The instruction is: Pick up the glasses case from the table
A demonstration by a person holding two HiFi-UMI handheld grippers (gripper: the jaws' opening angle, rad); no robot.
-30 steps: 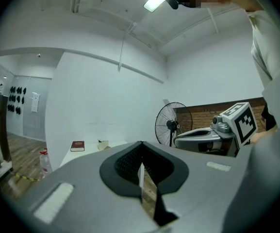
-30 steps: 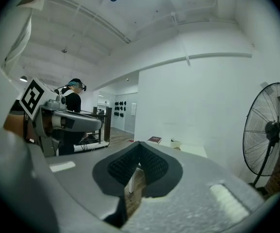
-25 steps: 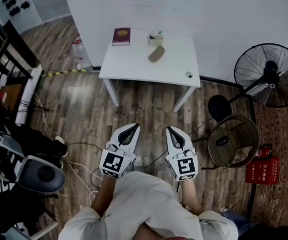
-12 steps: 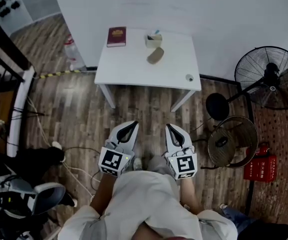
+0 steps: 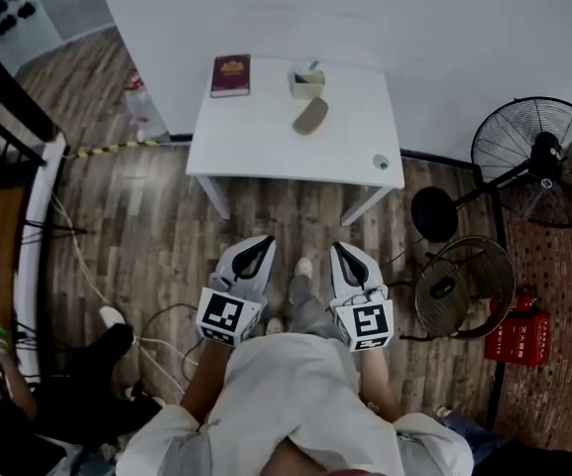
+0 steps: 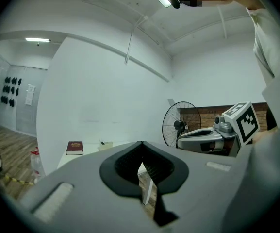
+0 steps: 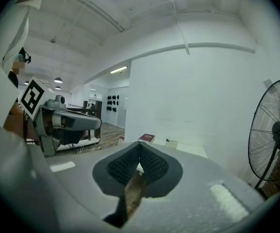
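Both grippers have come nearer the table (image 5: 266, 157); this is the approach step, nothing grasped. Left gripper (image 5: 262, 245) and right gripper (image 5: 338, 253) are pressed together, empty, short of the near edge. Glasses case (image 5: 310, 115) lies toward the far edge, mid-width, beside a small box (image 5: 307, 82). Next: close in, spread one claw, straddle the case.

Head view: fan (image 5: 535, 162) cut by right edge, person (image 5: 286, 395) cut off at bottom edge. Small round item (image 5: 380, 162) at lower right corner of bench (image 5: 256, 137) too small to ID, same w/ contents of little box (image 5: 307, 83). Dark clutter (image 5: 38, 424) at lower left unclear. Left gripper view: body of left tool (image 6: 140, 144) hides most of bench, incl. glasses case (image 5: 310, 115)
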